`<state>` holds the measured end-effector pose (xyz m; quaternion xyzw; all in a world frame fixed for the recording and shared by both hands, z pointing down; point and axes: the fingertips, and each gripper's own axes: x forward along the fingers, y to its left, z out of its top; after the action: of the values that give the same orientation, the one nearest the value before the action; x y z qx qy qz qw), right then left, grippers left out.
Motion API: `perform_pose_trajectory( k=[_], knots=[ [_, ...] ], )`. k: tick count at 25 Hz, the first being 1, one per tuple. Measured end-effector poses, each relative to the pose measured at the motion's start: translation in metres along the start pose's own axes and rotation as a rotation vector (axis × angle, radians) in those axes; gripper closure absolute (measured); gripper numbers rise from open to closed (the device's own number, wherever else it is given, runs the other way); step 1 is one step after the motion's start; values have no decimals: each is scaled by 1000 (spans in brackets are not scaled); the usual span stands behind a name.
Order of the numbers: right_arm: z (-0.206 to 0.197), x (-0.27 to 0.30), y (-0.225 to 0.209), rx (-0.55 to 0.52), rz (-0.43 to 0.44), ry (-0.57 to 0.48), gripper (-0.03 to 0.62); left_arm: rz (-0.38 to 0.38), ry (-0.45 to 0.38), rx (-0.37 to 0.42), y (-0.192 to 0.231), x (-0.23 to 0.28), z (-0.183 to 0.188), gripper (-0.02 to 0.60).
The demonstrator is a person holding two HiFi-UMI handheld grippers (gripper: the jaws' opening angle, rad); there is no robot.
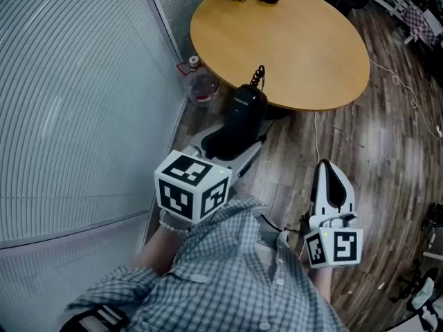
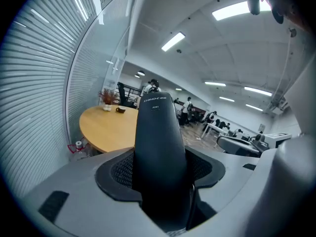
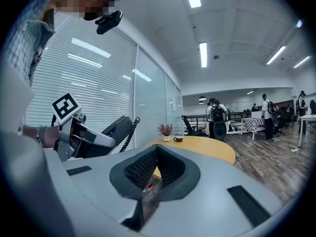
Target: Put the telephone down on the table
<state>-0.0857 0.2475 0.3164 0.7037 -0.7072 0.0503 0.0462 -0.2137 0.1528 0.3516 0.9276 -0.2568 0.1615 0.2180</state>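
Left gripper [image 1: 232, 142], in the head view, is clamped on the black telephone handset [image 1: 248, 106], which sticks out ahead of its jaws with the coiled cord [image 1: 259, 75] at the far end. The handset's tip reaches the near edge of the round wooden table [image 1: 297, 47], and whether it is over the top cannot be told. Right gripper [image 1: 327, 175] hangs off to the right, well apart from the handset, its jaws tapering together with nothing in them. From the left gripper view the handset stands between the two black pads, which press its sides, and the table lies ahead and to the left, a cup [image 2: 120, 109] at its far side. From the right gripper view the pads meet in a closed V, empty, with the left gripper and handset off to its left and the table straight ahead. By my judgement the handset is being carried but not yet set down: it has to be brought over the tabletop, lowered and released.
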Motion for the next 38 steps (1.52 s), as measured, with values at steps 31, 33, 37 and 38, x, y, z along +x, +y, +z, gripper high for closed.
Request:
perform_pose_trajectory(
  k=[31,33,37,38],
  knots=[
    [-8,-22,-73,46,68,-34,586,131,-58,-26,-46,19,-1,304],
    [-8,-22,-77,46,67,-38,586,131,-59,-25,-48,22,-1,304],
    [-11,-15,-82,45,62,-39,586,125,-59,-24,-45,31,-2,304],
    [-12,-13,-81,44,62,-39,586,123,-59,-24,-43,34,-2,304]
  ],
)
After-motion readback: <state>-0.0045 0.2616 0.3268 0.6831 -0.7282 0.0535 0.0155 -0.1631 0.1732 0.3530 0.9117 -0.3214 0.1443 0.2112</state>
